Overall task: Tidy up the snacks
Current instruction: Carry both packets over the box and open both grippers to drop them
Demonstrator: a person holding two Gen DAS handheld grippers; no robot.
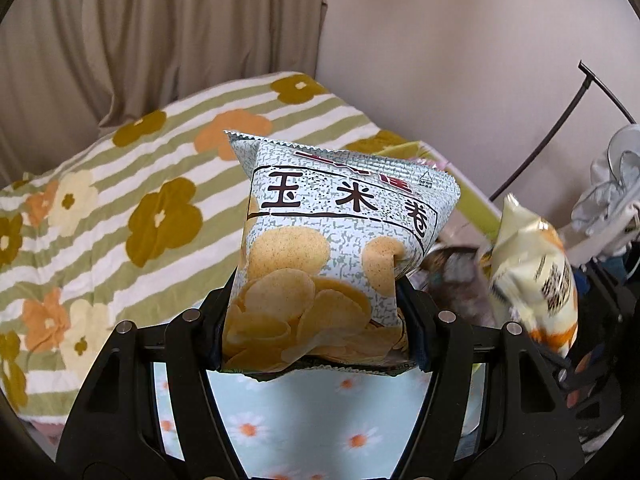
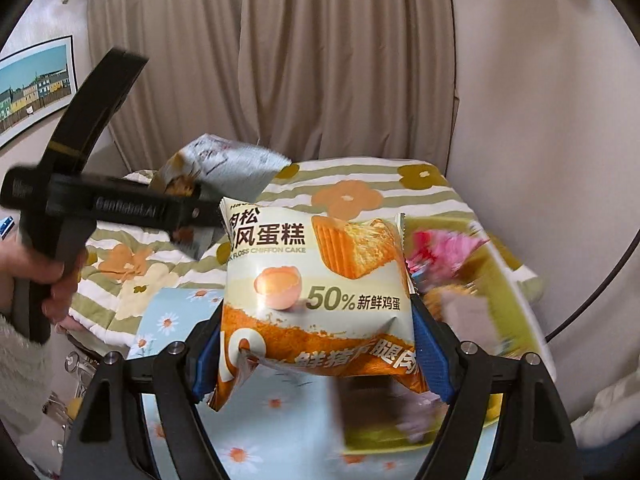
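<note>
beige curtains (image 2: 300, 60) back a floral bed (image 1: 120, 200); left gripper (image 1: 316, 320) clamps corn chips (image 1: 332, 248), right gripper (image 2: 320, 356) clamps cake pack (image 2: 316, 280).

Bedroom: floral bedspread (image 1: 120, 200), curtains (image 2: 260, 60)

Floral blanket (image 1: 120, 208), beige curtain (image 2: 280, 60), framed picture (image 2: 36, 88).

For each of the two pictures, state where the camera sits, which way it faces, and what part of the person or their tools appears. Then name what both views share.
Left wrist: sits on the left gripper, facing along its fingers at the corn-chip bag it clamps, the flowered bedspread behind.
Right wrist: sits on the right gripper, facing the chiffon cake packet it clamps; the person's left hand shows.
Shared: both bags, bedspread, curtain, daisy-print cloth.
</note>
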